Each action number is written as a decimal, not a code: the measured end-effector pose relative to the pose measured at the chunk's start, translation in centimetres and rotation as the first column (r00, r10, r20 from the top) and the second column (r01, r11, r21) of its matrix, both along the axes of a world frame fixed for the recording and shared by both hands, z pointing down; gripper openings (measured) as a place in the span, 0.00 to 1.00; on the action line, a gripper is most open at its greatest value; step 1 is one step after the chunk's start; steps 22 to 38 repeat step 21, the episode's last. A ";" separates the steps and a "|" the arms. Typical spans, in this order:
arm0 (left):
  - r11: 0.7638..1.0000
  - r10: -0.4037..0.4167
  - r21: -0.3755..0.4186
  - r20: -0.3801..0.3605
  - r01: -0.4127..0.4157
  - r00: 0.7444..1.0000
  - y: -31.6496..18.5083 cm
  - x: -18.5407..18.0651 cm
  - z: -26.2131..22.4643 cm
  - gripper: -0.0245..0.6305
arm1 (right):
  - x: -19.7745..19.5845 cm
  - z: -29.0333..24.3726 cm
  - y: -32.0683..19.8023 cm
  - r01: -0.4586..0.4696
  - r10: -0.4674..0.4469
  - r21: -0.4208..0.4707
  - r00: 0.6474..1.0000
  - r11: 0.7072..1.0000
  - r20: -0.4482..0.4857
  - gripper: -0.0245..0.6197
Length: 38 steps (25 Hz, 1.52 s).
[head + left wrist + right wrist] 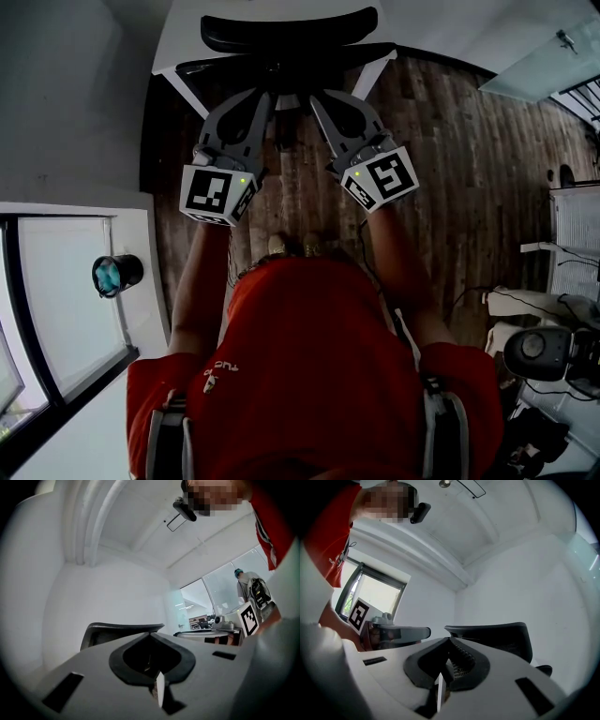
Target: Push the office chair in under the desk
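Find the office chair (281, 67) at twelve o'clock in the head view, backrest (291, 30) over the white tabletop (180, 36) edge. Note left claw (266, 96) and right claw (317, 97), both pinched shut on nothing, tips near the seat's rear; contact unclear. Expect weight, yet probably easy rolling over the wood floor (450, 141), plus swivel. Press the stiff backrest frame, not the softer panel, evenly from both sides.

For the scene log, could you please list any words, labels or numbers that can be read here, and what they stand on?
Red shirt: white print near the sleeve, too small and blurred to read.
Marker cubes on the left gripper and right gripper: square patterns only, no text.
Nothing else readable.
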State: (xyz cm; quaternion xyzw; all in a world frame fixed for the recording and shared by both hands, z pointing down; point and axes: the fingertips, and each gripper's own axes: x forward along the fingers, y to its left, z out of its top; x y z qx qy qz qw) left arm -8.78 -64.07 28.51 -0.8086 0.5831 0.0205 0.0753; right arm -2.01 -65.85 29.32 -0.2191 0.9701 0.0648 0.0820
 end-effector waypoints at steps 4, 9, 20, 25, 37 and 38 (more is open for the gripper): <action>1.000 -0.002 0.000 0.000 0.002 1.000 0.1 -0.2 0.1 0.05 | -0.3 0.4 0.1 0.007 -0.007 0.000 1.000 1.000 -0.007 0.08; 1.000 -0.008 -0.005 -0.006 0.008 1.000 0.1 -0.3 0.4 0.05 | -0.4 0.6 0.2 0.014 -0.014 0.001 1.000 1.000 -0.008 0.08; 1.000 -0.008 -0.006 -0.006 0.008 1.000 -0.3 -0.7 0.6 0.05 | -0.5 0.8 -0.3 0.011 -0.011 0.001 1.000 1.000 -0.014 0.08; 1.000 -0.007 -0.007 -0.005 0.007 1.000 -0.3 -0.7 0.6 0.05 | -0.5 0.8 -0.4 0.011 -0.011 0.001 1.000 1.000 -0.014 0.08; 1.000 -0.007 -0.007 -0.005 0.007 1.000 -0.3 -0.7 0.6 0.05 | -0.5 0.8 -0.4 0.011 -0.011 0.001 1.000 1.000 -0.014 0.08; 1.000 -0.007 -0.007 -0.005 0.007 1.000 -0.3 -0.7 0.6 0.05 | -0.5 0.8 -0.4 0.011 -0.011 0.001 1.000 1.000 -0.014 0.08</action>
